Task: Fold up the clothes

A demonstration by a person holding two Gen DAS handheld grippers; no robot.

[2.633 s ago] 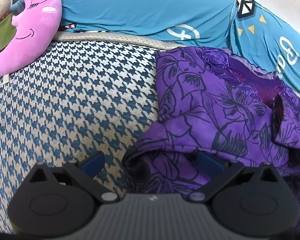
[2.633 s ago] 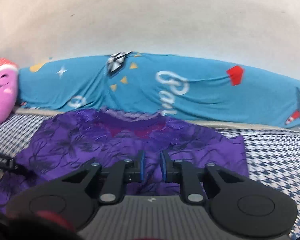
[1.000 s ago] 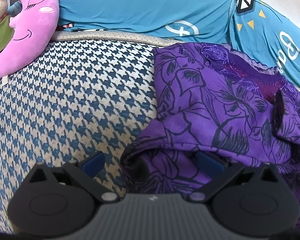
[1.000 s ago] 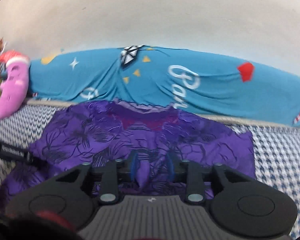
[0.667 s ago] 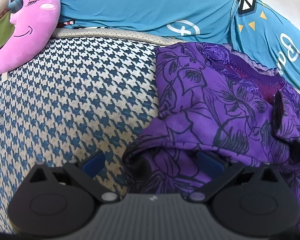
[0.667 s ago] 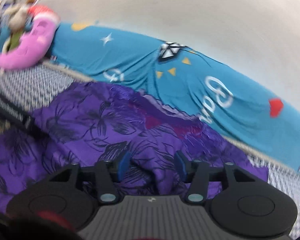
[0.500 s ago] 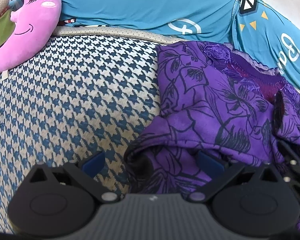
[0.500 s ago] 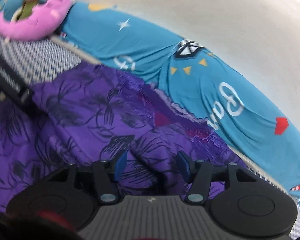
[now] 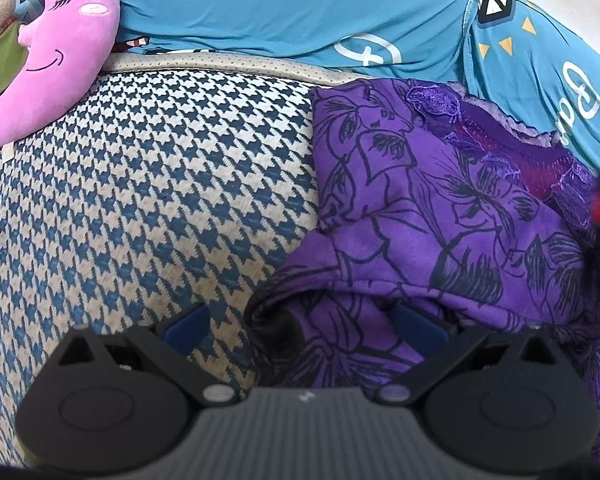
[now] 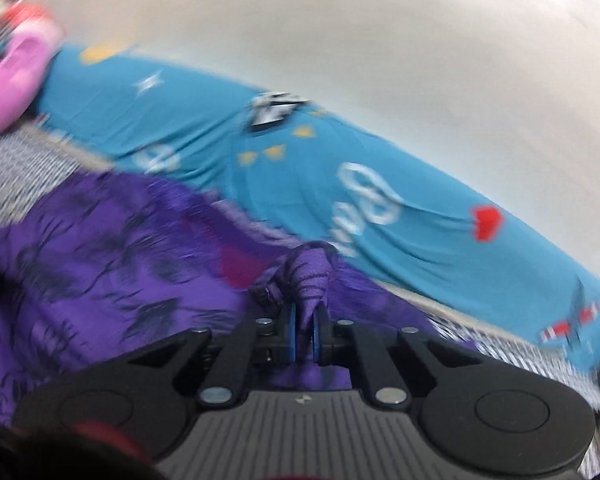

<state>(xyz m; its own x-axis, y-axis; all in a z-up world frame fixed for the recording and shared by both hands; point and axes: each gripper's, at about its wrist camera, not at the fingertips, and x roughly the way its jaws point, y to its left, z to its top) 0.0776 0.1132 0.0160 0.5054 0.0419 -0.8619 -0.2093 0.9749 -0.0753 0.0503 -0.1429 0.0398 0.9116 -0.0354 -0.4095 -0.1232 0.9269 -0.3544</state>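
Observation:
A purple flower-print garment [image 9: 420,200] lies spread on the houndstooth bed cover [image 9: 140,200], neckline toward the back. My left gripper [image 9: 303,326] is open, its blue pads [image 9: 188,328] wide apart, with the garment's left sleeve opening lying between them, untouched. In the blurred right wrist view my right gripper [image 10: 305,334] has its jaws closing tight on a raised pinch of the purple garment [image 10: 120,272] near the neckline. A dark blur with red at the right edge of the left wrist view hides part of the cloth.
A teal printed blanket [image 9: 260,8] runs along the back of the bed against a white wall [image 10: 340,60]. A pink moon plush [image 9: 60,52] leans at the back left. Bare houndstooth cover stretches left of the garment.
My right gripper widened its jaws over a fold near the neckline, then closed on it, tilting and shifting as it did. The left gripper and the sleeve have stayed put.

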